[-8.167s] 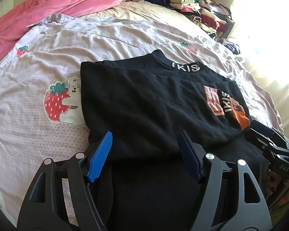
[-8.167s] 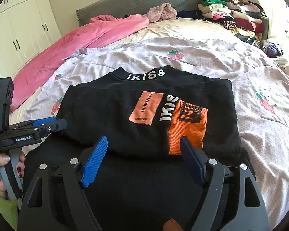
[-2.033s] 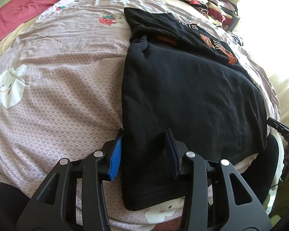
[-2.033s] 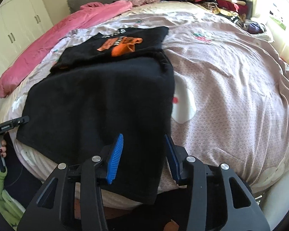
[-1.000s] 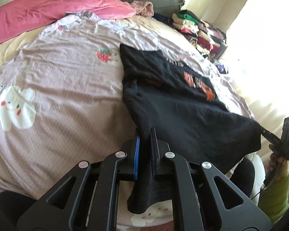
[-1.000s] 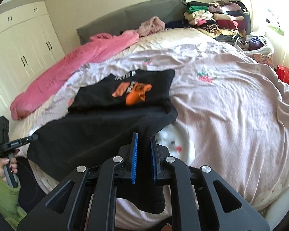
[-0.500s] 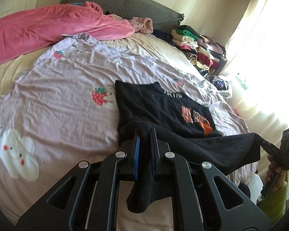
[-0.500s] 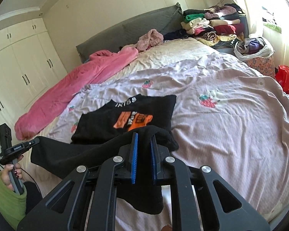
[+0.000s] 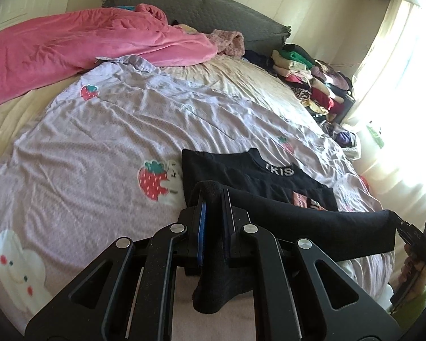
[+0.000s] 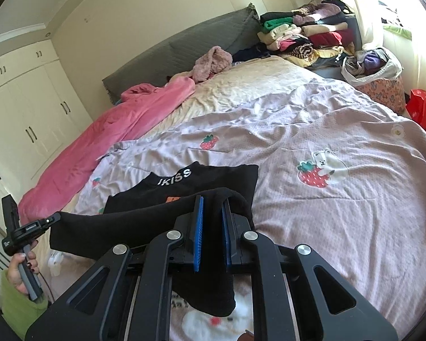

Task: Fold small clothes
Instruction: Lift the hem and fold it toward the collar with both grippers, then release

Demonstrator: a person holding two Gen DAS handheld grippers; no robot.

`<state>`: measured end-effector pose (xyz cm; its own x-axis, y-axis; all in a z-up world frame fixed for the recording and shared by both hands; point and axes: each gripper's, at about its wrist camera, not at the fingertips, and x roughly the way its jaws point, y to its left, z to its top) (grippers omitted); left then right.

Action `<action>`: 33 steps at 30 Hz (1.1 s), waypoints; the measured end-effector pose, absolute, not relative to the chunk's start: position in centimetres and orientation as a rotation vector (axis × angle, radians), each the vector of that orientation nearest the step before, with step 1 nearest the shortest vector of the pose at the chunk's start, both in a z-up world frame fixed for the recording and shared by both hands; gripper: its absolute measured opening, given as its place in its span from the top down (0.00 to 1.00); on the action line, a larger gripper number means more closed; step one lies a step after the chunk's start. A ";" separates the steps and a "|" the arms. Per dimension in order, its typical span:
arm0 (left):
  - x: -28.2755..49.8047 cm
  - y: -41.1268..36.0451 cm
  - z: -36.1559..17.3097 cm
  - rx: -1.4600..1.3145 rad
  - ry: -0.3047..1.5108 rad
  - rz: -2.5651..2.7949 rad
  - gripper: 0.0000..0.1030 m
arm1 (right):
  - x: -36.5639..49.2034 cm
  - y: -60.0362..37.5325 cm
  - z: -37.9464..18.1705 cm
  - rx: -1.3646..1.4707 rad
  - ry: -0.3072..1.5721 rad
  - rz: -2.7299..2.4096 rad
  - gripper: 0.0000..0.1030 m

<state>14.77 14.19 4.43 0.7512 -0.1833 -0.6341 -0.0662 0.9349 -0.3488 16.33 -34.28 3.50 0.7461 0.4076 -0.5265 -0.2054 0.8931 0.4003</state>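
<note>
A black shirt with a white "IKISS" collar and an orange print lies on the lilac strawberry bedspread; it also shows in the right wrist view. My left gripper is shut on the shirt's bottom hem at its left corner. My right gripper is shut on the hem's right corner. The hem is lifted and stretched taut between both grippers above the shirt's lower half. The orange print is partly hidden behind the raised hem. The right gripper shows at the far right of the left wrist view.
A pink duvet lies at the far left of the bed. A stack of folded clothes stands at the far right by the grey headboard. A bag of clothes and a red bag are beside the bed.
Both grippers closed on the hem's corners, lifted it off the bed edge and carried it forward over the shirt toward the collar. The hem now hangs stretched between them.
</note>
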 end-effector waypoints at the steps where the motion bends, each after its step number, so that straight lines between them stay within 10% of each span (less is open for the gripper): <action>1: 15.5 14.3 4.3 -0.366 0.726 -0.061 0.97 | 16.6 -34.2 3.5 0.330 0.646 0.341 0.89; 14: 20.0 15.0 0.0 -0.382 0.797 -0.008 0.95 | 22.7 -32.3 0.7 0.274 0.737 0.271 0.87; 17: 20.1 15.4 -0.9 -0.391 0.812 0.007 0.86 | 23.1 -32.0 -0.3 0.266 0.761 0.247 0.79; 19: 19.8 15.9 -0.6 -0.406 0.805 -0.001 0.79 | 23.0 -32.3 -0.7 0.281 0.756 0.230 0.56; 33: 15.2 10.2 1.8 -0.296 0.779 -0.159 0.59 | 17.9 -33.1 -0.4 0.283 0.738 0.294 0.51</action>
